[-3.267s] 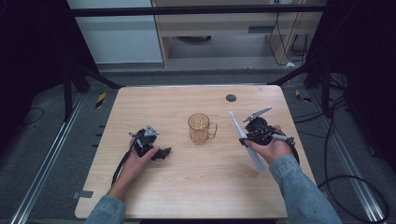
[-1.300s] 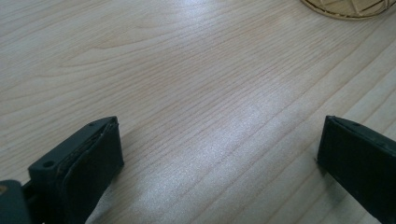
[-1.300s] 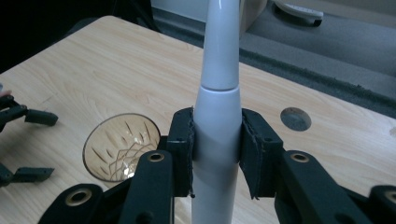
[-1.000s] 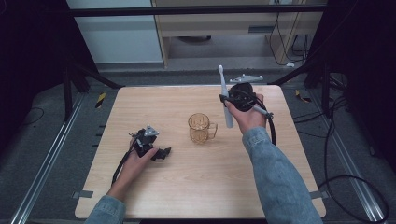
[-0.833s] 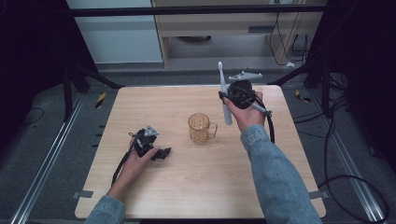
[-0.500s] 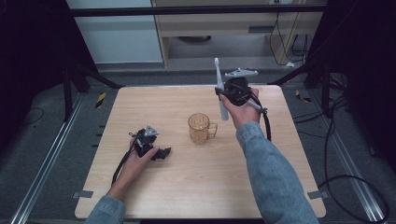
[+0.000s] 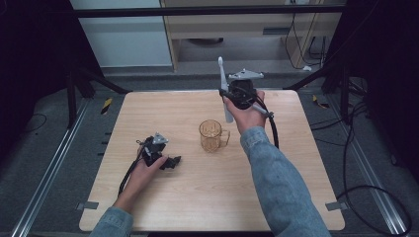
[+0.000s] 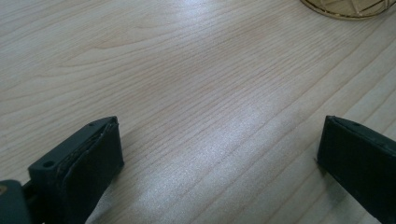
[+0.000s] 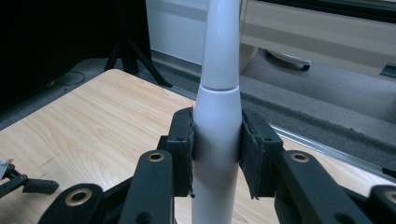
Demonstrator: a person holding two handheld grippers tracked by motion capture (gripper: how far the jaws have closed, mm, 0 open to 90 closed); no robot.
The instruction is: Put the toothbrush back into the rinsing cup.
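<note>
right claw [image 9: 215, 140]: clenched on toothbrush [image 9: 218, 79] | left claw [image 8: 219, 154]: released, on table [image 8: 187, 70] | high view: cup [image 7: 211, 136]

One white plastic electric toothbrush [image 7: 223, 89] is standing upright above the table. One clear amber plastic mug with a handle [image 7: 211, 136] is sitting on one pale wooden table [image 7: 197, 197]. Two black two-jaw grippers are showing: the left gripper [image 7: 173, 162] and the right gripper [image 7: 228, 95].

White electric toothbrush [image 7: 225, 94] upright, clamped above table.
</note>
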